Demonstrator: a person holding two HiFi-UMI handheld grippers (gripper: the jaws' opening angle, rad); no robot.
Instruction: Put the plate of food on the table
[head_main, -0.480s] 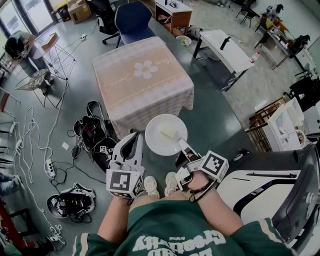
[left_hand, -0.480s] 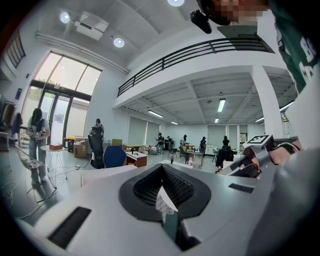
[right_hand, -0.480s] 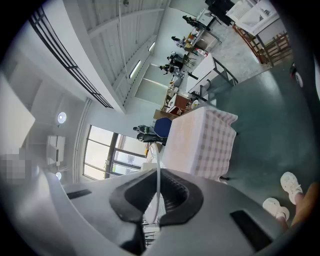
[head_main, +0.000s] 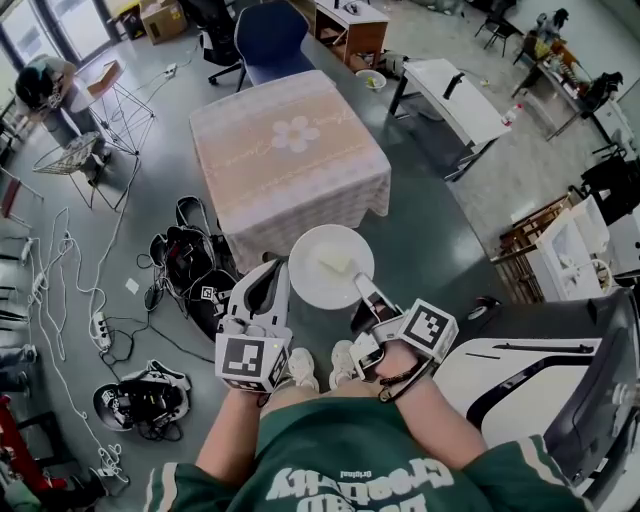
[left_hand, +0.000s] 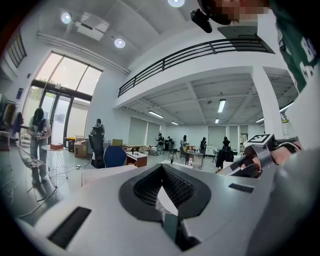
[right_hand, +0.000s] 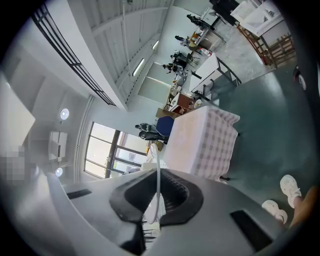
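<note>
1. Short of the table's (head_main: 300, 190) near edge, the plate (head_main: 312, 283) hangs level in the air over the grey floor, with a pale piece of food (head_main: 338, 264) lying near its middle.
2. The right gripper (head_main: 362, 287) carries it. Its jaws are clenched on the rim nearest the person. In the right gripper view the white rim runs as a thin line between the pads and out past the tips.
3. The left gripper (head_main: 276, 270) sits just beside the plate's left rim; whether it touches cannot be told. Its jaws stand side by side, the wrong way to pinch a level rim. Its own view shows the tips drawn together with nothing gripped between them.
4. Done, by my reading: the plate is off any surface and near the table, borne by only 1 of the 2 grippers.
5. Left to do: carry it over the checked cloth, lower it flat onto the top, and let go of the rim. The plate seems short of the table top, so I judge the task roughly halfway.
</note>
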